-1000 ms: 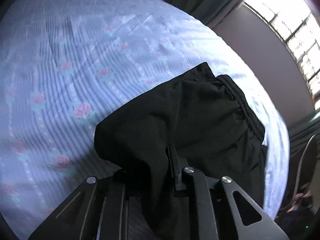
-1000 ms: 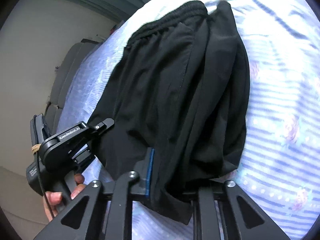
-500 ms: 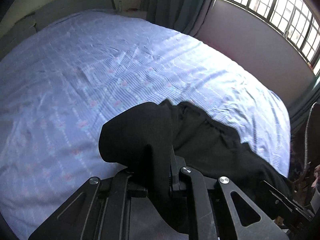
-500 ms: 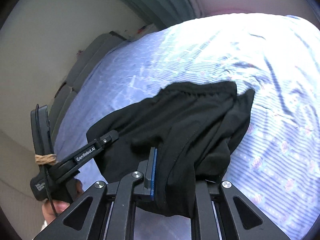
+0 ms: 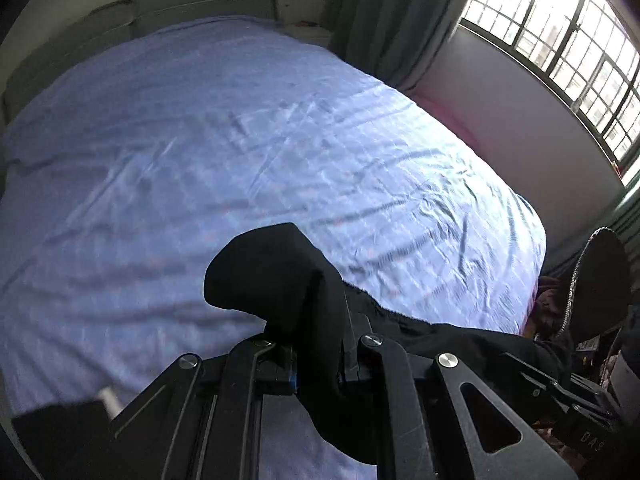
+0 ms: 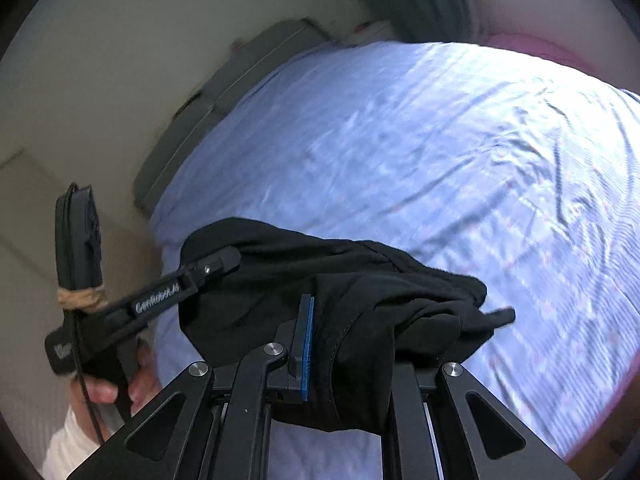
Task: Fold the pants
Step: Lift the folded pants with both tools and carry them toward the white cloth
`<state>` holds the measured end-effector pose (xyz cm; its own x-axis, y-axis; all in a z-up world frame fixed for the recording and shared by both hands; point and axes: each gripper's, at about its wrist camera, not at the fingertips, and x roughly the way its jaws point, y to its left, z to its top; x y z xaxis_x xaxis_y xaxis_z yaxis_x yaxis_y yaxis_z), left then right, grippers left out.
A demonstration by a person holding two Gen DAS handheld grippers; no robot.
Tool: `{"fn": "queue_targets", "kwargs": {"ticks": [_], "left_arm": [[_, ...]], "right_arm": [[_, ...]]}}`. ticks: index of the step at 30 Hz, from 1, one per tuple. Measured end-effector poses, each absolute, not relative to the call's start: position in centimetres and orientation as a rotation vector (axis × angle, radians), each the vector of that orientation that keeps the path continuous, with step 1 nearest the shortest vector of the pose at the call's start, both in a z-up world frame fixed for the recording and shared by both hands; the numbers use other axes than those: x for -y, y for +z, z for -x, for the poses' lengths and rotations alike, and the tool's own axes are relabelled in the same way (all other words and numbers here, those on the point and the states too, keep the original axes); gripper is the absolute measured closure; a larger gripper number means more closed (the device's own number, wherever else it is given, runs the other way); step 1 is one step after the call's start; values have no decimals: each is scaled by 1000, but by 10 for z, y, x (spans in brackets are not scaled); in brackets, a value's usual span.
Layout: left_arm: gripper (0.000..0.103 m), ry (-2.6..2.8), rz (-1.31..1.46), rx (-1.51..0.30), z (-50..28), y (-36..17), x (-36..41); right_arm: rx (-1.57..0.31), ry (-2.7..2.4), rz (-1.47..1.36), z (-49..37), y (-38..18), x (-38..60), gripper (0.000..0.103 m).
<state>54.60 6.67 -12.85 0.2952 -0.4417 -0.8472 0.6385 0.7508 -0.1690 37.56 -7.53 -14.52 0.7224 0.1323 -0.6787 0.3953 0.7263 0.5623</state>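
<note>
Both the left gripper and right gripper, each pinching the limp black fabric pants, have raised them off the lilac striped bedsheet, ready for re-laying.

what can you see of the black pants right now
The black pants look like soft, matte fabric, bunched and creased rather than flat. They are lifted off the blue bed sheet, slung between two grippers: the left gripper is shut on one bunched end, and the right gripper is shut on another, with cloth draped over its fingers. A gathered edge sags between them, and a thin tail sticks out to the right in the right wrist view. No waistband detail is clear.
</note>
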Motion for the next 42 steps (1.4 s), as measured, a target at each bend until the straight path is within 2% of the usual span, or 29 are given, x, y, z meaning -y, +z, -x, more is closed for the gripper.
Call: {"fn": "queue_targets", "kwargs": {"ticks": [7,18,27,31,36,42], "left_arm": [[89,-653,-196,-1008,-507,-70,-141],[89,-597,-172,-887,-491,14,-270],[89,-693,-162,-917,-517,17,-372],[89,-723,-152,-938,-537,12,-400],[89,-740,-151,-954,-566,0,-422],[89,-775,-175,-980,-598,-27,-455]], "right_arm": [[-804,21,-649,-348,-94,9,91],[-712,169,-585,-340,-31,-91,91],[-631,112,-681,-336,-30,-196,90],[-655,41,-723,-347,-37,-236,91],[-693,-2,-630,-367,-32,-287,91],[-730,-76,-720,-390,-46,-315,90]]}}
